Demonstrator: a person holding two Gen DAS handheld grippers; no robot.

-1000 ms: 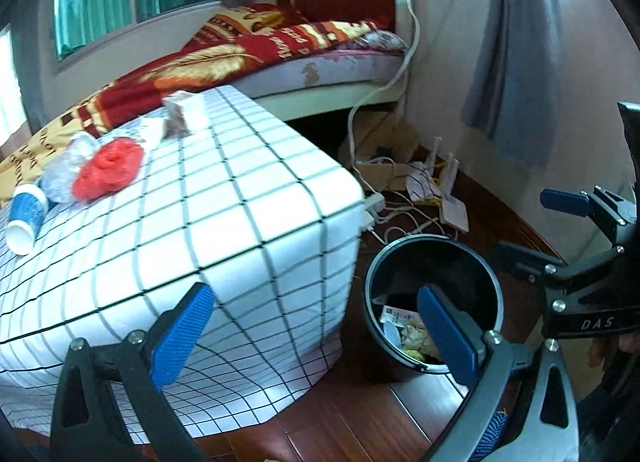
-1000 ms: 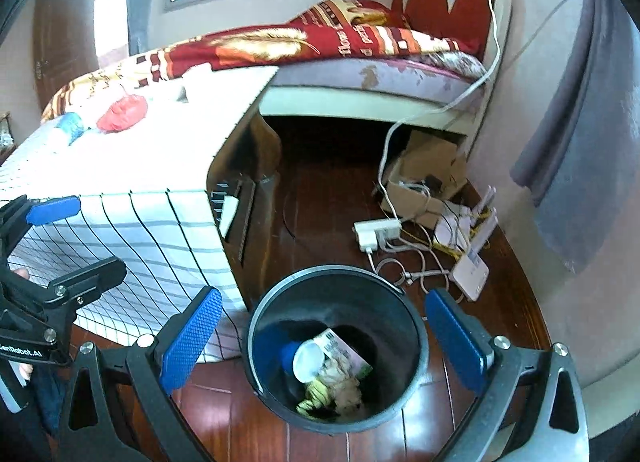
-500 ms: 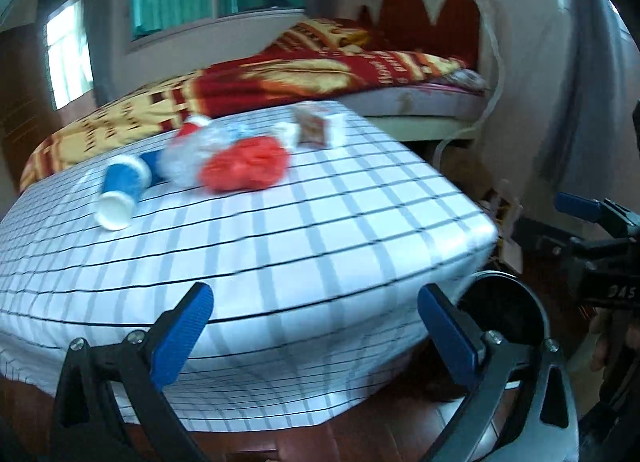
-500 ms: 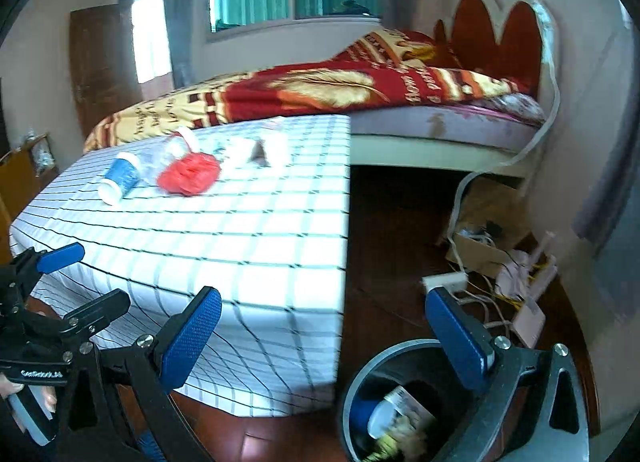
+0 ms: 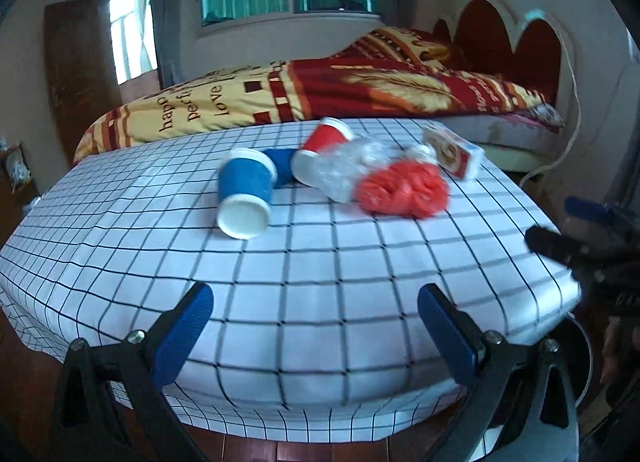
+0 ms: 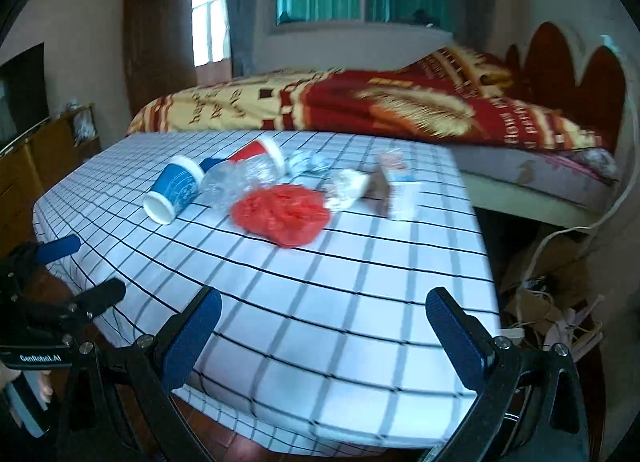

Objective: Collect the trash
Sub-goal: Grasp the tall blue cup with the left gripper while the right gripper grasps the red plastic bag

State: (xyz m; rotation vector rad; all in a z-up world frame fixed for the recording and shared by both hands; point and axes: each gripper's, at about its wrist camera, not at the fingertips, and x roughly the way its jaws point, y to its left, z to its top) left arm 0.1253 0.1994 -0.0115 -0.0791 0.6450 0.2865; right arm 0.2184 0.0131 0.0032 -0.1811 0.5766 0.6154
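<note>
Together, two blue cups [image 5: 245, 198], one red cup [image 5: 320, 150], one red bag [image 5: 402, 190], both grippers' jaws open, empty

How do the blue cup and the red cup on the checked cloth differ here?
The blue cup is blue and lies nearest the camera, with nothing covering it; the red cup is red, lies farther back and is partly covered by the crumpled clear plastic. Both are paper cups with white rims, tipped on their sides on the checked cloth.
</note>
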